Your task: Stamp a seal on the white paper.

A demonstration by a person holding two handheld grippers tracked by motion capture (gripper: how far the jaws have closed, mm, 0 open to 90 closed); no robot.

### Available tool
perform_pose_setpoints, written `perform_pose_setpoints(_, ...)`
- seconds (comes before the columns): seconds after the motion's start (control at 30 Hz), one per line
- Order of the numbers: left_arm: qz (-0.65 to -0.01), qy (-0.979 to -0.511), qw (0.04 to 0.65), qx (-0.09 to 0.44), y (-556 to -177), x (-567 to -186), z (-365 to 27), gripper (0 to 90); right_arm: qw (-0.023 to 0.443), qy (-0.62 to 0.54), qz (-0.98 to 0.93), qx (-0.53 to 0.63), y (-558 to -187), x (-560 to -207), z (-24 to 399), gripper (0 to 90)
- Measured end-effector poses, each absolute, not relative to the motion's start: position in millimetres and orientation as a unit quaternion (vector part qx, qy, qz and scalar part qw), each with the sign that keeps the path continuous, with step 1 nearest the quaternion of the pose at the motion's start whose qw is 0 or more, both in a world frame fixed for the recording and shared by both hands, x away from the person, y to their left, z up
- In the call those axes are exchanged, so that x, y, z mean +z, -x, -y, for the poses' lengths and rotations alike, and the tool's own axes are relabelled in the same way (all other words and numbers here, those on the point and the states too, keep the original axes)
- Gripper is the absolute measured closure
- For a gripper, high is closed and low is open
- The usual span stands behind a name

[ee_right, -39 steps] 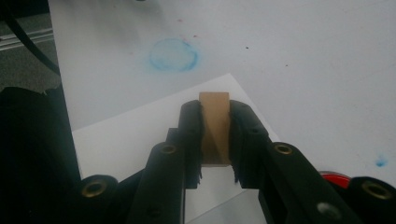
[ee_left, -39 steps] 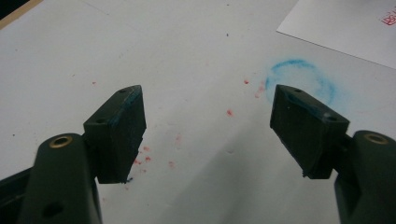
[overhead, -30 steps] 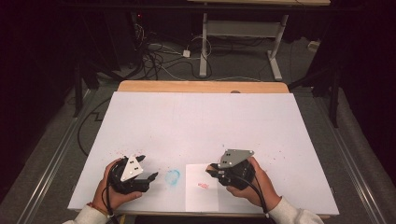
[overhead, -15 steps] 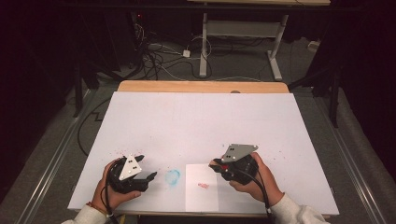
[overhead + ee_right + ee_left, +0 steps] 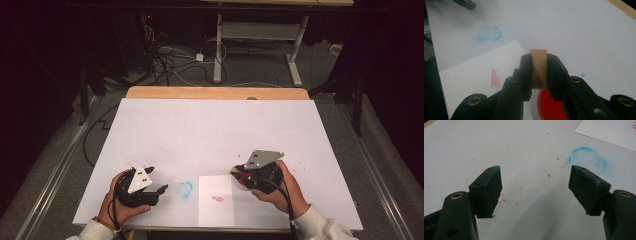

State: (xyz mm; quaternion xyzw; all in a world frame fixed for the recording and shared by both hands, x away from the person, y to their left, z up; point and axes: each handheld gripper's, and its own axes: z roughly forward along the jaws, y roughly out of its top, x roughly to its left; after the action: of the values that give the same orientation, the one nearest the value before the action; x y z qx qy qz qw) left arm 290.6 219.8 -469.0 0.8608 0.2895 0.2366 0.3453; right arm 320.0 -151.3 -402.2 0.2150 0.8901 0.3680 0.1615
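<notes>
The paper [image 5: 216,200] lies on the table [image 5: 215,135] near its front edge. The ink pad [image 5: 243,181] sits just right of the paper, a smudge [image 5: 185,189] left of it

No text could be read with certainty. A red stamped mark [image 5: 495,78], an upright oblong of seal-style characters too small to make out, stood on the white paper sheet [image 5: 481,70] lying at the table's [image 5: 215,130] near edge. In the high view the same mark [image 5: 217,199] appeared as a small red smudge on the sheet [image 5: 216,210].
</notes>
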Motion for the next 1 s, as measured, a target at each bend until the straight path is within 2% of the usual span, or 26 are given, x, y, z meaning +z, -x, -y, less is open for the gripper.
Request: perform_pose_setpoints(1.0,-0.294,-0.863,0.342,0.227,-288,-470,-223,26.3,0.172,-0.243,-0.887,0.352,-333,-402,170,75.7)
